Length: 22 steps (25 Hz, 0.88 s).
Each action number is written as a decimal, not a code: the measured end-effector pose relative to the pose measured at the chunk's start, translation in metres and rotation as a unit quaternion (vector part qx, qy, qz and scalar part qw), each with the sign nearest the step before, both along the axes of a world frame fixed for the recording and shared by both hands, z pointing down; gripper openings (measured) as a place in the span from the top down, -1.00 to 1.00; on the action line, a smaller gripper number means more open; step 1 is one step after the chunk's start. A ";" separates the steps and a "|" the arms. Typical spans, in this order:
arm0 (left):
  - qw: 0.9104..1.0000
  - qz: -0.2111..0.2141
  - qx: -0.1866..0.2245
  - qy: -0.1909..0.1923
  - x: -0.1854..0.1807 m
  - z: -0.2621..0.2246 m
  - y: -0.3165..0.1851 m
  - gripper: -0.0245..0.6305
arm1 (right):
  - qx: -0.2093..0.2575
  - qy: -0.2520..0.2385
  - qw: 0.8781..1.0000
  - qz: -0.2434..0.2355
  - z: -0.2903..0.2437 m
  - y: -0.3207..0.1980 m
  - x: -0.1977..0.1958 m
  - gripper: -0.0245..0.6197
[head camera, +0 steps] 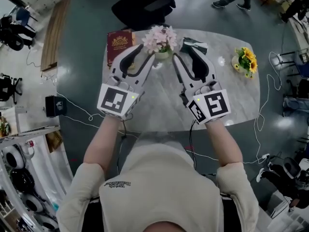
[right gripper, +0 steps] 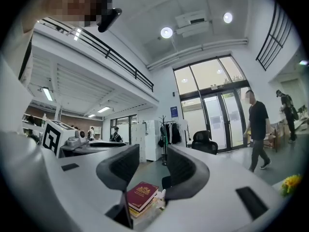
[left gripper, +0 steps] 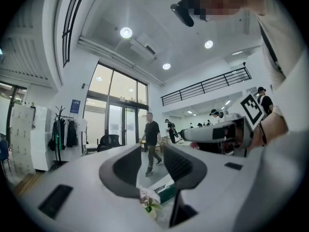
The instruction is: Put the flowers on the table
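A small vase of pink flowers (head camera: 161, 40) stands at the far edge of the pale marble table (head camera: 159, 108). My left gripper (head camera: 147, 52) is close on its left and my right gripper (head camera: 181, 51) close on its right, the tips flanking the vase. In the left gripper view the left gripper (left gripper: 153, 163) shows a narrow gap with only floor behind it, and a bit of the pink flowers (left gripper: 148, 203) sits below the jaws. The right gripper (right gripper: 153, 166) shows the same empty gap. I cannot tell whether either one touches the vase.
A red book (head camera: 119, 42) (right gripper: 141, 195) lies left of the vase and a green-and-white box (head camera: 195, 45) (left gripper: 164, 188) right of it. Yellow flowers (head camera: 245, 60) (right gripper: 289, 182) stand at the table's right end. A black chair (head camera: 145, 6) is behind the table. A person (left gripper: 152, 141) walks beyond.
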<state>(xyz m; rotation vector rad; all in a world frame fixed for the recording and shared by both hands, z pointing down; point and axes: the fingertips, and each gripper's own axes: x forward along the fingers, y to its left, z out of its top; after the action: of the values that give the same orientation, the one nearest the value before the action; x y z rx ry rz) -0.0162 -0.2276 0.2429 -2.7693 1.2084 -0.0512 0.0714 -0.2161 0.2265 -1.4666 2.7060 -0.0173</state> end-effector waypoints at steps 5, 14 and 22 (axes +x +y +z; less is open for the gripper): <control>1.000 -0.006 0.010 -0.001 -0.003 -0.014 0.031 0.70 | 0.008 0.011 1.000 -0.001 -0.009 0.032 0.003 0.73; 0.999 0.014 -0.031 0.038 0.006 -0.001 0.083 0.89 | 0.026 -0.006 1.000 0.000 -0.023 0.065 0.003 0.90; 0.999 0.014 -0.023 0.033 0.013 0.000 0.102 0.90 | 0.021 -0.011 1.000 -0.004 -0.018 0.082 0.009 0.90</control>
<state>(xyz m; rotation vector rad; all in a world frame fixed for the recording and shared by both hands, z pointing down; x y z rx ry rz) -0.0033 -0.1261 0.2431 -2.8471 1.1990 0.0164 0.0805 -0.1343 0.2086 -1.4367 2.6766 0.0216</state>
